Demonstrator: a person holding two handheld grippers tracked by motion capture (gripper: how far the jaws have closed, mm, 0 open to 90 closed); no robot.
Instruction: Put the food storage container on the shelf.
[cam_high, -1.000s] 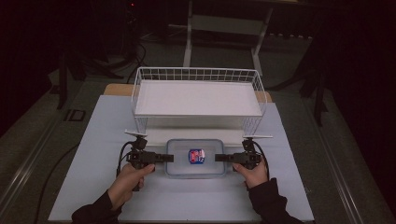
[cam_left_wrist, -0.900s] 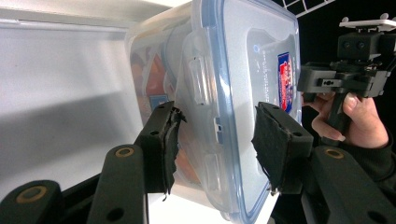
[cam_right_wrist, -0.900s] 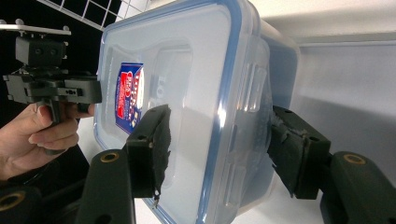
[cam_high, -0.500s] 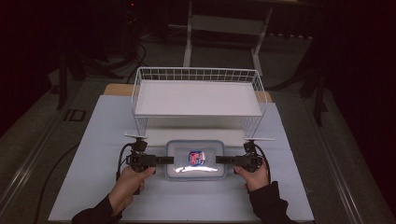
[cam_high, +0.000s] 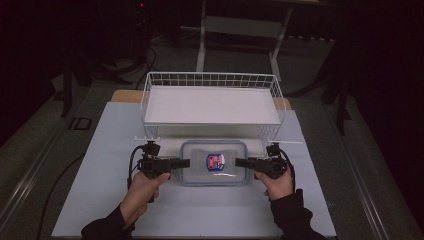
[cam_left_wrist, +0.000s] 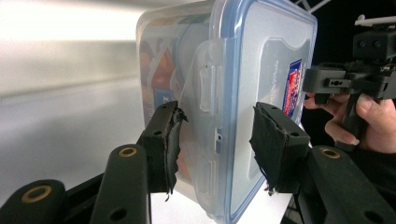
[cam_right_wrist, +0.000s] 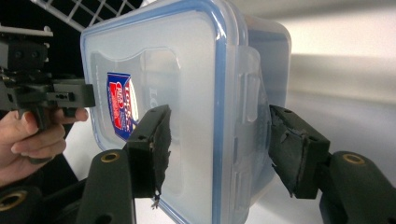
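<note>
Both tools have risen slightly compared with the earlier high view, and the container (cam_high: 214, 162) has come up with them; it now appears a little nearer the wire basket (cam_high: 212, 82) in that view.

Left tool (cam_high: 184, 162): jaws closed on the left short end of the container. In the left gripper view the left tool (cam_left_wrist: 217, 135) has one pad on the lid face and the other pad on the body wall, with the side latch between them. The grip is as narrow as the end of the box allows.

Right tool (cam_high: 241, 162): jaws closed on the opposite short end. In the right gripper view the right tool (cam_right_wrist: 217, 140) straddles the blue-sealed lid rim in the same way, one pad on the lid and one on the body.

Container position: held between the two tools, just in front of the basket, above the white tabletop (cam_high: 100, 200). The lid is shut and carries a blue-and-red label (cam_high: 215, 161). Coloured contents show through the clear wall in the left gripper view.

Reason for the hold: gripping both ends shares the load and keeps the box level, so the contents stay put. Clamping lid and body together also keeps the lid seated. The basket is the likely destination.
</note>
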